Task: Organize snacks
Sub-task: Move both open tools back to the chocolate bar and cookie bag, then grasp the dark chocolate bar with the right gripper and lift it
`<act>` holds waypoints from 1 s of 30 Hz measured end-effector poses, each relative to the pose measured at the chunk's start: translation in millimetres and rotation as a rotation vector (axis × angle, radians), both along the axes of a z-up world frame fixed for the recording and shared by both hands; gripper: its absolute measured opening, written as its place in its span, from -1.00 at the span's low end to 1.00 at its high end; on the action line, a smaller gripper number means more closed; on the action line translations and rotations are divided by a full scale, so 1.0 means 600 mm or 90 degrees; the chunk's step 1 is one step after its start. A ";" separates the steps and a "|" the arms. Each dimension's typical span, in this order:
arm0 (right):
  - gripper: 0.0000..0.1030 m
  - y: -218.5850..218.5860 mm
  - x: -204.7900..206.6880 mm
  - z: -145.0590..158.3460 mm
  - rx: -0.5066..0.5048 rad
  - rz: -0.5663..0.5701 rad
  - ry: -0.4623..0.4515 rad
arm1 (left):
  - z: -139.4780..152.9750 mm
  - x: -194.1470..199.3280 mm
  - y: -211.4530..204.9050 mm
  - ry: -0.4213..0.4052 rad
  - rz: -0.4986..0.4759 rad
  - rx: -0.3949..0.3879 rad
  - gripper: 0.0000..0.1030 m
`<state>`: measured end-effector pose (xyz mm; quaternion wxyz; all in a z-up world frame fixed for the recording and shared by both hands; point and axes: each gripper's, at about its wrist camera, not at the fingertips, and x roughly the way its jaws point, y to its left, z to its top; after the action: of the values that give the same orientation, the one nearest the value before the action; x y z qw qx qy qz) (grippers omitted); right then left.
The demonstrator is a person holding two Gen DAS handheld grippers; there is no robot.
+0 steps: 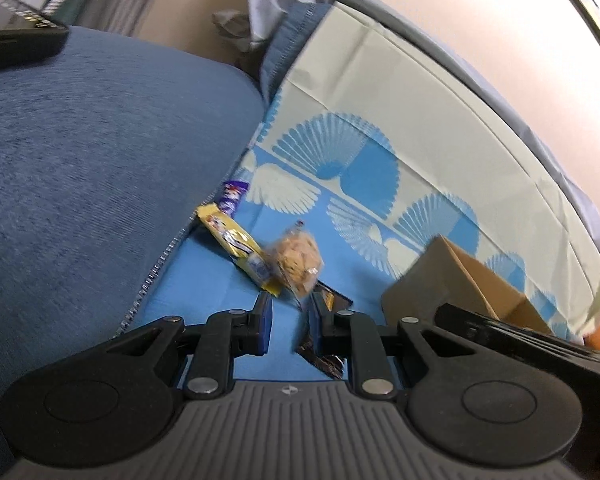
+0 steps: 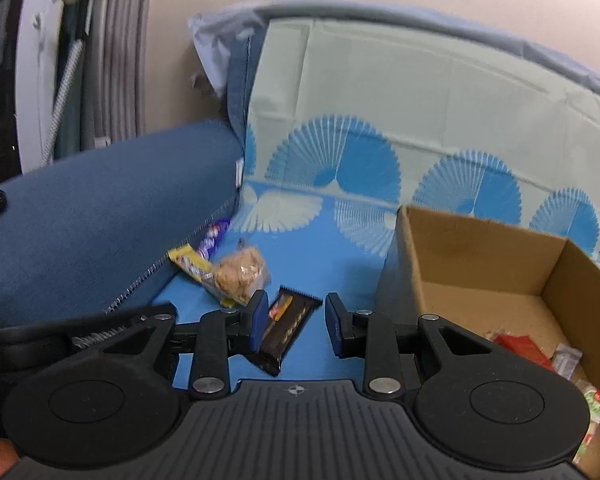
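On the blue patterned cloth [image 2: 324, 248] lie a dark chocolate bar wrapper [image 2: 286, 328], a clear bag of cookies [image 2: 240, 272], a yellow wrapper [image 2: 190, 264] and a purple wrapper [image 2: 212, 238]. My right gripper [image 2: 296, 320] hovers low over the dark bar, jaws apart; the bar lies slanted under the left finger, clear of the right pad. My left gripper [image 1: 291, 312] is open by a narrow gap with only cloth between its pads. Ahead of it are the cookie bag [image 1: 296, 260] and the yellow wrapper [image 1: 236, 240]. The dark bar [image 1: 322, 356] shows beside its right finger.
An open cardboard box [image 2: 480, 248] stands to the right with several snack packets [image 2: 520, 348] inside; it also shows in the left wrist view [image 1: 460, 276]. A blue cushioned armrest [image 1: 80, 160] bounds the left side, with a black remote [image 1: 16, 44] on it. The cloth runs up the backrest [image 1: 400, 92].
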<state>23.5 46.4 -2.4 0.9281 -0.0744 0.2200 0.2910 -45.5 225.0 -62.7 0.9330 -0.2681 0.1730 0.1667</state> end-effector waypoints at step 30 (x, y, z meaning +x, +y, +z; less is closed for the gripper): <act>-0.20 0.102 0.152 -0.164 -0.033 -0.019 0.138 | -0.029 0.243 0.060 0.145 -0.095 0.057 0.40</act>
<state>114.4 107.6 -101.1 0.9009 -0.0633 0.3276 0.2775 100.3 261.0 -80.0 0.9282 -0.1922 0.2894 0.1333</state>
